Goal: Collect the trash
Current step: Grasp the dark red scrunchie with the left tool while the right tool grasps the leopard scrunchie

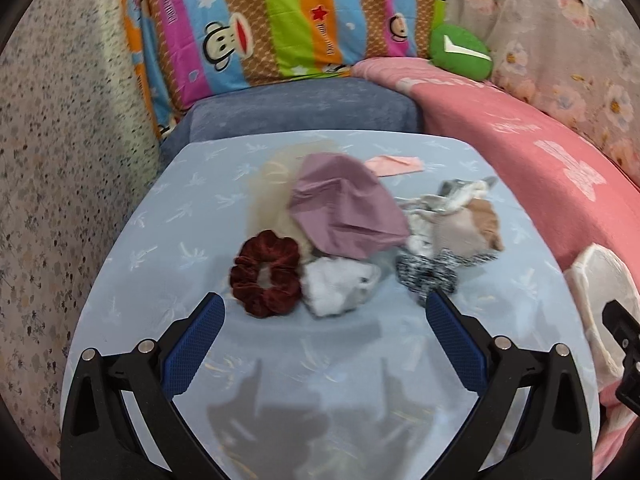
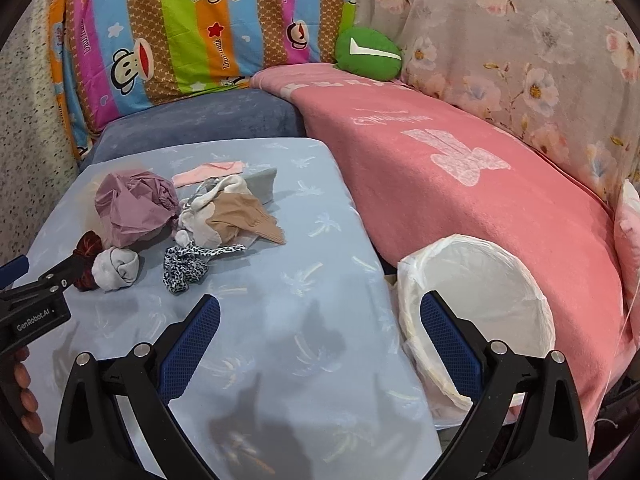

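Left wrist: scrunchie (image 1: 265,273) before spread left gripper (image 1: 324,312).

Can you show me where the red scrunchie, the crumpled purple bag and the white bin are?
red scrunchie (image 1: 265,273): left wrist view, on its velvet ring, left side.
crumpled purple bag (image 1: 345,208): left wrist view, middle of the crumpled sheet.
white bin (image 2: 486,280): right wrist view, on its inner liner wall.

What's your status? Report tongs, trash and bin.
Left tongs open, nearing the white wad and dark red scrunchie. Right tongs open, empty, beside the lined bin. Pile uncollected on the table. Nothing blocking.
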{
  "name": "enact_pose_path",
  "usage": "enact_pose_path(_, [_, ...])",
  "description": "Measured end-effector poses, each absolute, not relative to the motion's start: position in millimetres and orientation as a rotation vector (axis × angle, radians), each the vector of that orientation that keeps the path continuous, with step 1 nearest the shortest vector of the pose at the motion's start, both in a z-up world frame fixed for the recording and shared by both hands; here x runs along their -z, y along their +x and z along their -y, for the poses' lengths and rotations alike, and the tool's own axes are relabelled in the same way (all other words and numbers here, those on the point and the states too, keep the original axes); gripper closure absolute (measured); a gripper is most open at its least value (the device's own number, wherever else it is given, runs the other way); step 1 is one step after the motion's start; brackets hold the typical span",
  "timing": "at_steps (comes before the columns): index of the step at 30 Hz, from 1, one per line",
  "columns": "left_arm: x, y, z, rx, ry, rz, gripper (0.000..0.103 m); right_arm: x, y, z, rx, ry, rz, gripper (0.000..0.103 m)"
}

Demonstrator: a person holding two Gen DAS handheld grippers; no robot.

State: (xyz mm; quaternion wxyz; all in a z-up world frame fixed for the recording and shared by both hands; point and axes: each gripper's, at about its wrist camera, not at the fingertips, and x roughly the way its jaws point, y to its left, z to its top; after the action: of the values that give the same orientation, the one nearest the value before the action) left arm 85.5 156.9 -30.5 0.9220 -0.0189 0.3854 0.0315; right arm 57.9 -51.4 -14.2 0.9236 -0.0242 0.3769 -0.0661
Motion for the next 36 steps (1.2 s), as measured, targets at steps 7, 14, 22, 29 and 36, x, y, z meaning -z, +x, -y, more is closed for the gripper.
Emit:
enact_pose_path(7, [49,112,-203,-0.105,-0.084,-0.822,0.007,33,88,13,0.069,-0.042,-0.787,0.006])
enact_pose_path(14, [69,135,-230,-0.088,-0.151,-0.867,0.018,56,119,-17,0.016,-0.015,-0.82,0.014])
enact_pose_path(22, [93,150,-238,-0.003,-0.238,-0.931,0.046,87,150,-37,-0.024,0.014,-0.897,0.037])
enact_pose_path(29, [101,153,-234,0.071,-0.282,-0.959,0.082,115,163,-45,-0.062,0.036,-0.969,0.062])
enact_pose_path(36, [91,143,-233,0.063,-0.268,-0.929,0.088,119,158,-39,-0.088,0.088,-0.991,0.091])
